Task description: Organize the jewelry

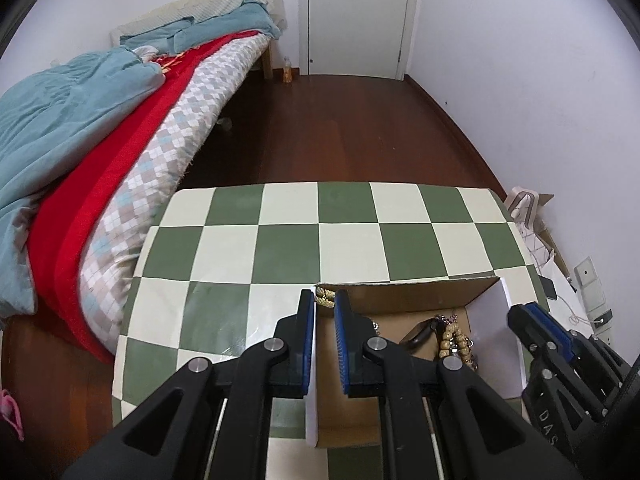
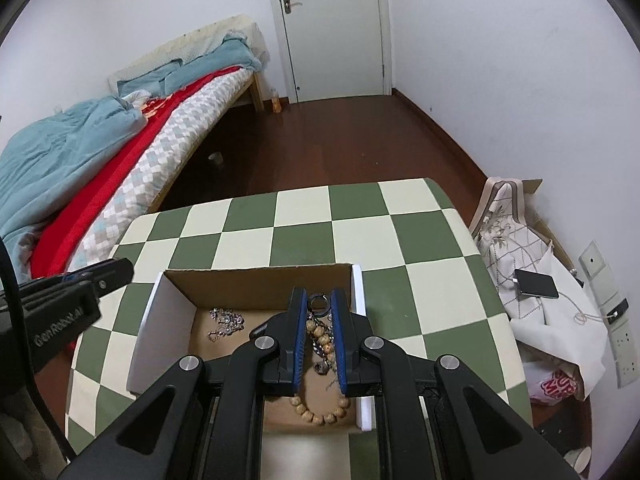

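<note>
Left wrist view: the left tool (image 1: 325,295) is clenched on a small gold chain piece (image 1: 325,297), pinched between its blue pads just above the near-left corner of an open cardboard box (image 1: 404,292) that stands on the green-and-cream checkered bench (image 1: 280,240). Inside the box, to the right of the tool, lie a wooden bead bracelet (image 1: 456,340) and a dark strap-like item that is partly hidden. The right tool (image 1: 536,320) shows at the box's right wall. From the right wrist view, the right tool (image 2: 320,300) is closed on a dark ring (image 2: 319,303) held at its tips over the right side of the box (image 2: 256,280); strands hang below the ring between the pads, though whether they are attached to it cannot be told. On the box floor rest a silver chain (image 2: 226,322) toward the left and the bead bracelet (image 2: 320,414) near the front wall. The left tool (image 2: 100,280) sits at the box's left edge. Beyond the bench are a bed (image 2: 120,160) with teal and red covers, the wooden floor (image 2: 340,140), and a white door (image 2: 332,28); a phone (image 2: 536,283) lies on cloth to the right.
</note>
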